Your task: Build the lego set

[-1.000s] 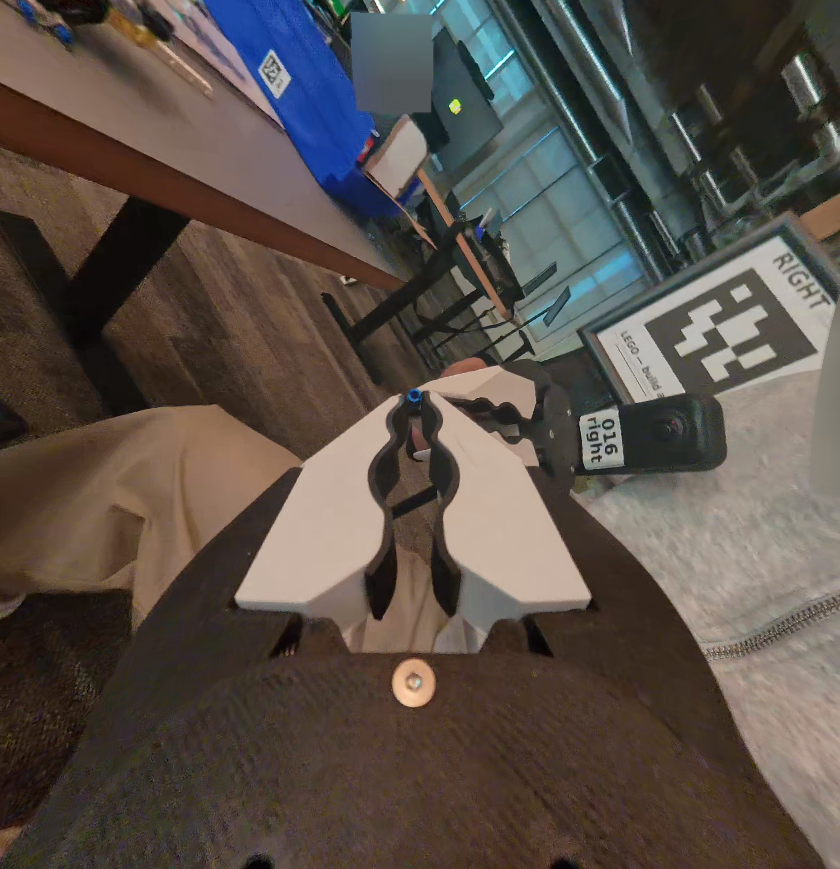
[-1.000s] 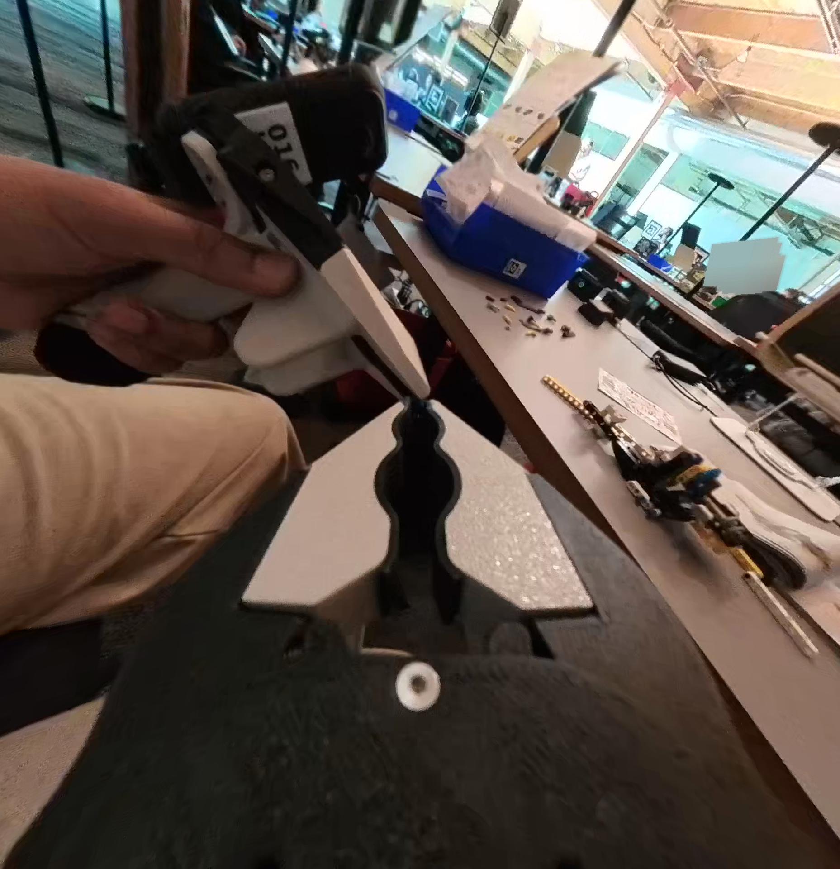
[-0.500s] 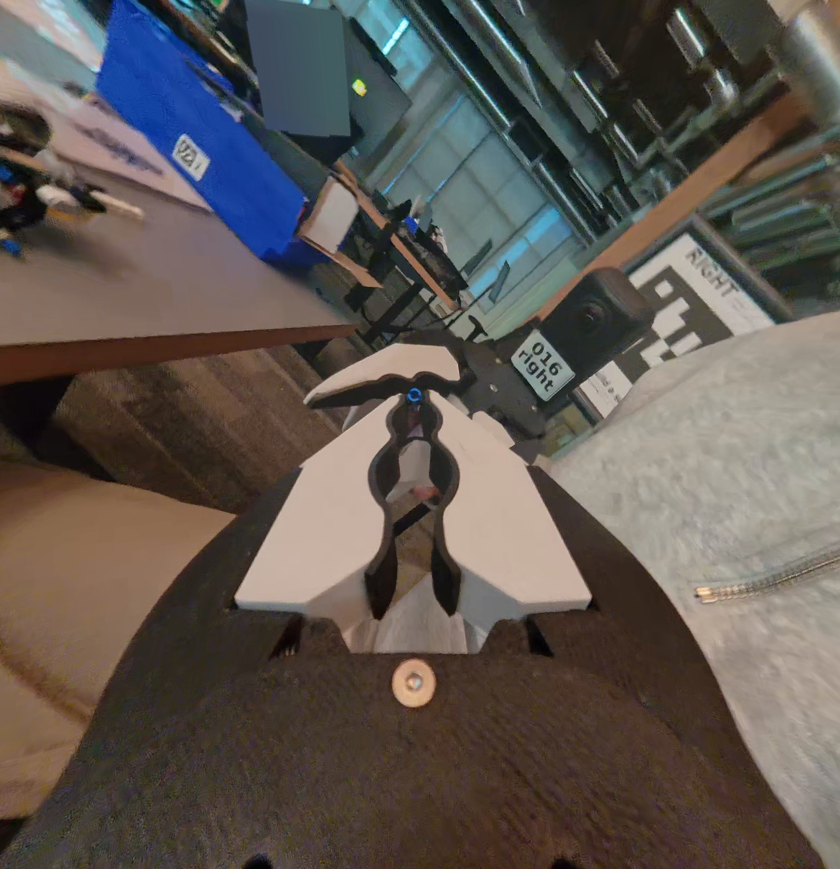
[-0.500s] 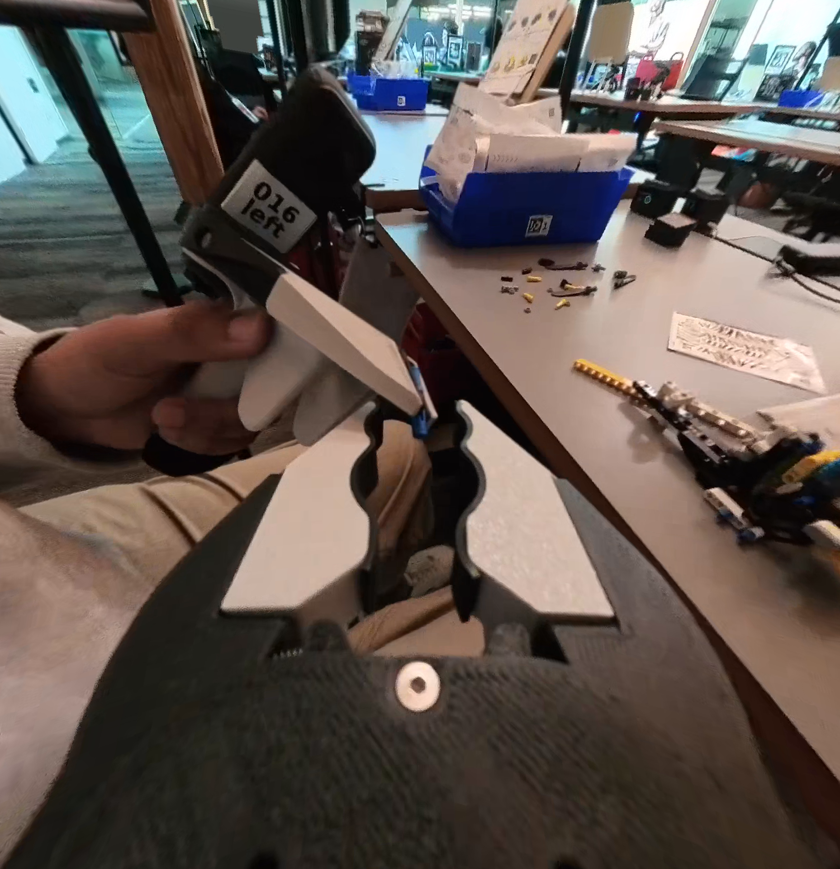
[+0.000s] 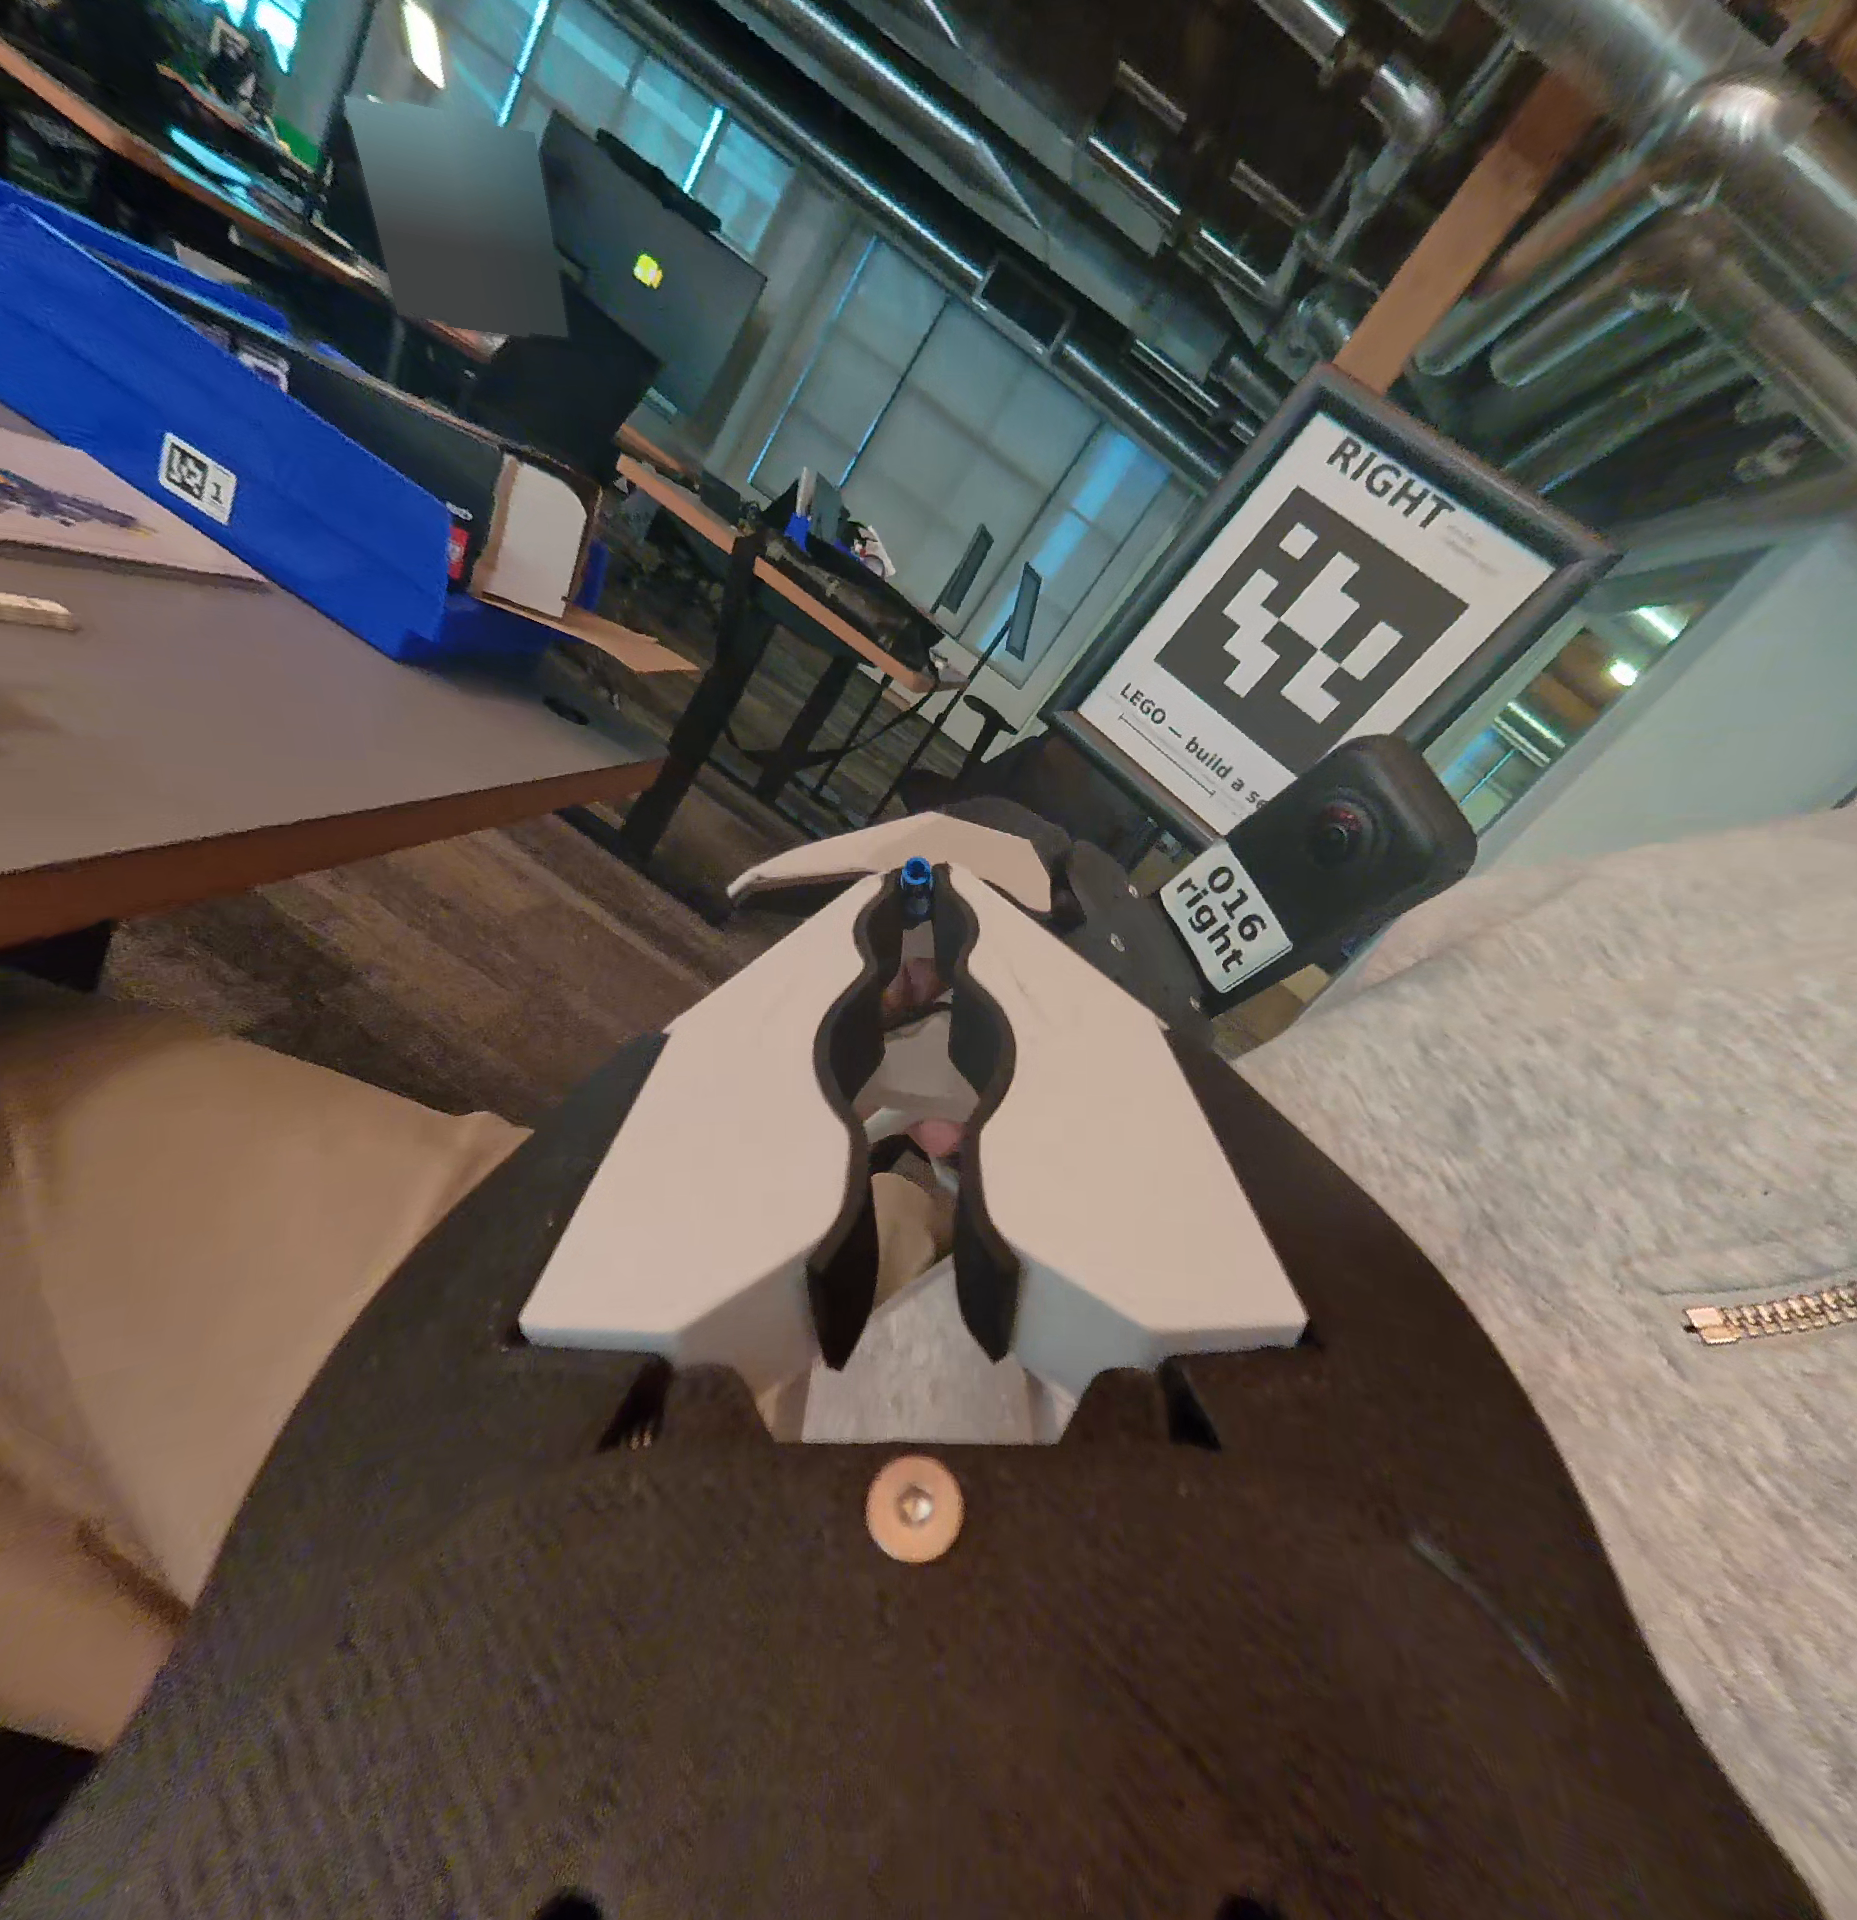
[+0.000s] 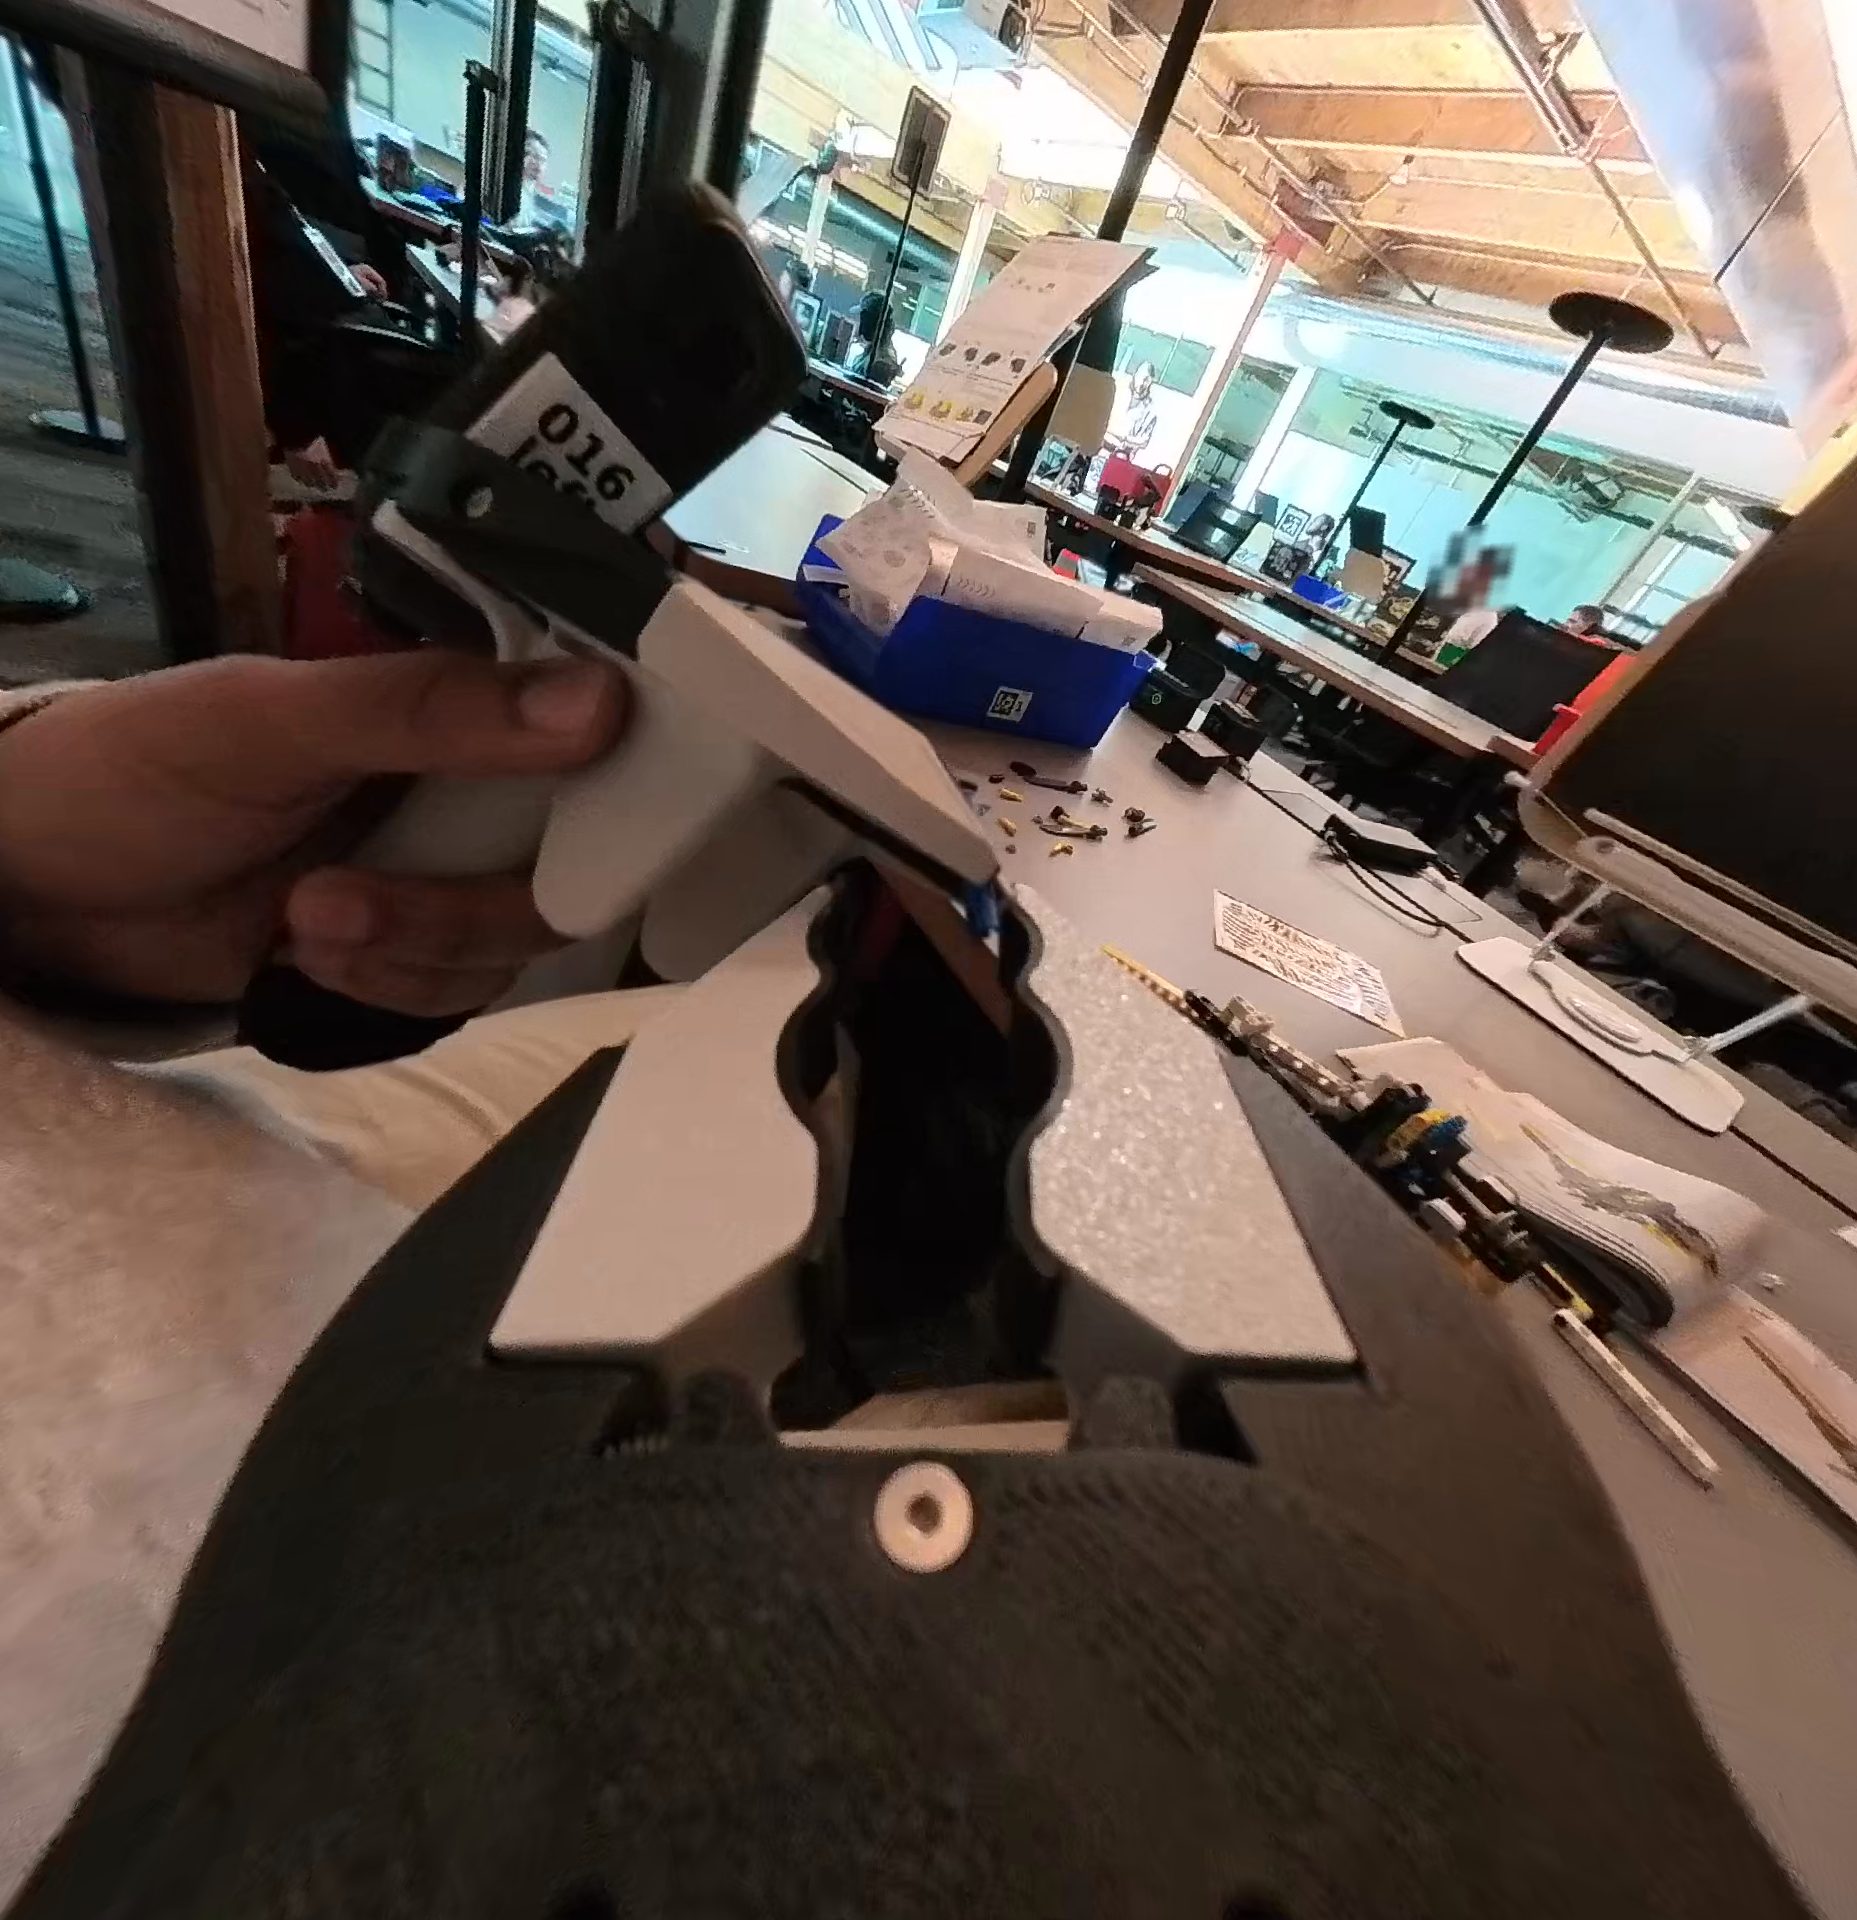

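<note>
My left gripper (image 5: 916,896) is shut on a small blue lego pin (image 5: 913,871) that sticks out of its tips. It is held above the person's lap, off the table. My right gripper (image 6: 924,920) is open and empty. In the right wrist view the left gripper (image 6: 981,885) comes in from the upper left, held by a hand (image 6: 280,810). Its tip with the blue pin (image 6: 978,914) sits just at my right gripper's right fingertip (image 6: 1023,935). A part-built black, yellow and blue lego model (image 6: 1412,1122) lies on the grey table (image 6: 1142,894).
Several small loose lego parts (image 6: 1059,821) lie near a blue bin (image 6: 965,665) of paper bags. A sticker sheet (image 6: 1308,966), an open booklet (image 6: 1630,1226) and a monitor (image 6: 1734,727) are on the right. A framed marker sign (image 5: 1319,623) stands behind. Both grippers' tips are close together, under 4 cm apart.
My right gripper has gone from shut to wide open. Both grippers have swung up and turned, and the left tip with the blue pin now sits by the right fingertip.
</note>
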A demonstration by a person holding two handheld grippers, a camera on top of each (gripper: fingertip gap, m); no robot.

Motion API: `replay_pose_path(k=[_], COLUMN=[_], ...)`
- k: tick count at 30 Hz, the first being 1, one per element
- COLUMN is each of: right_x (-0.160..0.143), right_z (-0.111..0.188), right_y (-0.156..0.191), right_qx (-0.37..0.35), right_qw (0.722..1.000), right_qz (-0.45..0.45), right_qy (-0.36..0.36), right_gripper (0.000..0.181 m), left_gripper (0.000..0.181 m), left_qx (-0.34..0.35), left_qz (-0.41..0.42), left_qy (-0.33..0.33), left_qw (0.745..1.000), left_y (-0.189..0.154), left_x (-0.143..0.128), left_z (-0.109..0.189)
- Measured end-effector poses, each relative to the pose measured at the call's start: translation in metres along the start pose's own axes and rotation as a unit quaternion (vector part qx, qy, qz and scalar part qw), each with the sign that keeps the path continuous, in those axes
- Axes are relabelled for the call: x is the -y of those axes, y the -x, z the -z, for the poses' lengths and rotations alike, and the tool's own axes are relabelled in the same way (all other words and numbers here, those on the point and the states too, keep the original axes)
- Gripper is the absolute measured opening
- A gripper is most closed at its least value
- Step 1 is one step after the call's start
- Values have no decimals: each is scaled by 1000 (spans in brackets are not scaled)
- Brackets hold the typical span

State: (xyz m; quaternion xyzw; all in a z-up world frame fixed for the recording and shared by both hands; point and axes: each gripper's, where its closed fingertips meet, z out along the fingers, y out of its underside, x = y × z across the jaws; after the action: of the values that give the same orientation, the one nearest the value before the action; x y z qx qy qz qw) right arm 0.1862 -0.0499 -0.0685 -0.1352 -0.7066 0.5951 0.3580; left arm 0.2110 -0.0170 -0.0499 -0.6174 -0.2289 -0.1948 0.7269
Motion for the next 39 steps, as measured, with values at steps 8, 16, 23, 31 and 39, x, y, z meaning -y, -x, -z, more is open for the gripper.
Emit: replay_pose_path(k=[8,16,23,31,39], right_x=[-16,-53,-104,-127,-100], right_z=[26,9,-44,-93,-99], right_y=[-11,-57,-101,-153,-176], right_qx=[-8,14,58,55,8], right_qw=[999,993,985,974,989], right_qz=[-44,-118,-154,-181,-106], right_qy=[-25,-16,50,129,102], right_gripper=[12,13,13,15,15], left_gripper=[4,4,4,4,4], left_qx=[-37,-56,-136,-124,-206], left_qz=[111,199,303,281,271], left_qy=[-17,38,104,177,274], left_qw=[993,978,938,935,899], left_y=[11,71,152,211,207], left_x=[-6,-2,20,62,76], left_z=[-15,-30,-45,-55,-56])
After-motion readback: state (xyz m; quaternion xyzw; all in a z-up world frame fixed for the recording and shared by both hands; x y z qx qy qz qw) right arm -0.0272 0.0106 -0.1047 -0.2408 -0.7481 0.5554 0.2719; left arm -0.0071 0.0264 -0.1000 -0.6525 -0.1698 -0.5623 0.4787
